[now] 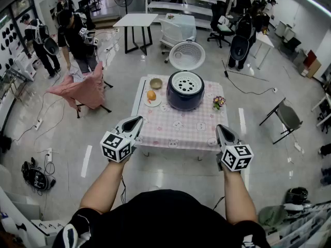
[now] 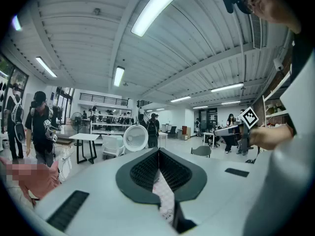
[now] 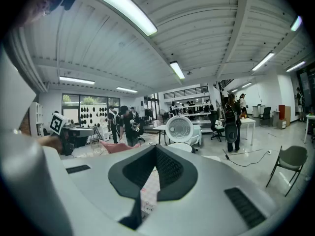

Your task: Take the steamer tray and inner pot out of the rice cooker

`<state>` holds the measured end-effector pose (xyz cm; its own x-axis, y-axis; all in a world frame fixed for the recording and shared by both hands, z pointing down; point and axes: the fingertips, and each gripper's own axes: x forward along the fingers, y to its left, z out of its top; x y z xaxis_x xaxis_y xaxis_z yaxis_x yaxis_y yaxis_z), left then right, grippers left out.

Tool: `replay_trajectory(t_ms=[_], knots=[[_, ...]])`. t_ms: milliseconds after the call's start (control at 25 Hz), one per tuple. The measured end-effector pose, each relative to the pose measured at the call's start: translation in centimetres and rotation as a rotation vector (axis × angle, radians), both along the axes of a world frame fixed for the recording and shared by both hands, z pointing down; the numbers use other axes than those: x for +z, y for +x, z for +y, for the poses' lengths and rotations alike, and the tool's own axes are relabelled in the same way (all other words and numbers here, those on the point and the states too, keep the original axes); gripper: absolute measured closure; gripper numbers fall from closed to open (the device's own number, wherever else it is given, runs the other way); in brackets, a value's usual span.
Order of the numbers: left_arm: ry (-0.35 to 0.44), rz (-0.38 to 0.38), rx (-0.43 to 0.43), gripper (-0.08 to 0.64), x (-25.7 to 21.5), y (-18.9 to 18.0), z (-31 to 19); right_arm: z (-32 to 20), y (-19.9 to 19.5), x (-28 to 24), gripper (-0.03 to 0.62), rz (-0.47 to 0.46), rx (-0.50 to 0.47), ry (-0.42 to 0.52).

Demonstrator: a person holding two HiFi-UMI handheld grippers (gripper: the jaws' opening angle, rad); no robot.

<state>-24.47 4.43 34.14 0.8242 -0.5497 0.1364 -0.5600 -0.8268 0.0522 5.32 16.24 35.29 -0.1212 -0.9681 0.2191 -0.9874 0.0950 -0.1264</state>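
A dark blue rice cooker [image 1: 185, 92] stands with its lid [image 1: 187, 55] swung up at the back of a small table [image 1: 178, 125] covered in a pink checked cloth. A white perforated steamer tray [image 1: 185, 81] sits in its mouth; the inner pot is hidden beneath. My left gripper [image 1: 135, 122] hovers shut at the table's near left corner, nothing in it. At the near right corner, my right gripper [image 1: 221, 129] is shut and empty too. In the left gripper view the raised lid [image 2: 136, 137] shows above that gripper [image 2: 158, 152]. The right gripper view shows the lid [image 3: 179, 128] beyond its own gripper [image 3: 156, 149].
On the table lie a plate with an orange fruit [image 1: 151, 95], a small bowl [image 1: 155, 83] and a little flower pot [image 1: 219, 103]. A chair draped in pink cloth [image 1: 83, 91] stands left, a folding chair [image 1: 285, 117] right. Several people stand further back by white tables [image 1: 135, 20].
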Motion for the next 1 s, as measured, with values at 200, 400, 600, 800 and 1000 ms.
replay_trajectory(t_ms=[200, 400, 600, 800, 1000], knots=[[-0.003, -0.014, -0.005, 0.538, 0.1, -0.3, -1.0, -1.0, -0.4, -0.1, 0.586, -0.008, -0.003, -0.003], [-0.005, -0.017, 0.033, 0.538, 0.0, 0.2, -2.7, -2.3, -1.3, -0.1, 0.586, 0.007, 0.006, -0.014], [-0.006, -0.023, 0.051, 0.537, -0.1, -0.3, -4.0, -3.7, -2.7, 0.2, 0.584, 0.030, 0.006, -0.046], [-0.007, 0.014, 0.107, 0.532, -0.6, -0.3, -4.7, -4.8, -3.3, 0.3, 0.581, 0.028, 0.023, -0.045], [-0.015, 0.051, 0.161, 0.416, -0.4, -1.0, -5.3, -5.8, -5.0, 0.4, 0.518, 0.031, 0.011, -0.010]])
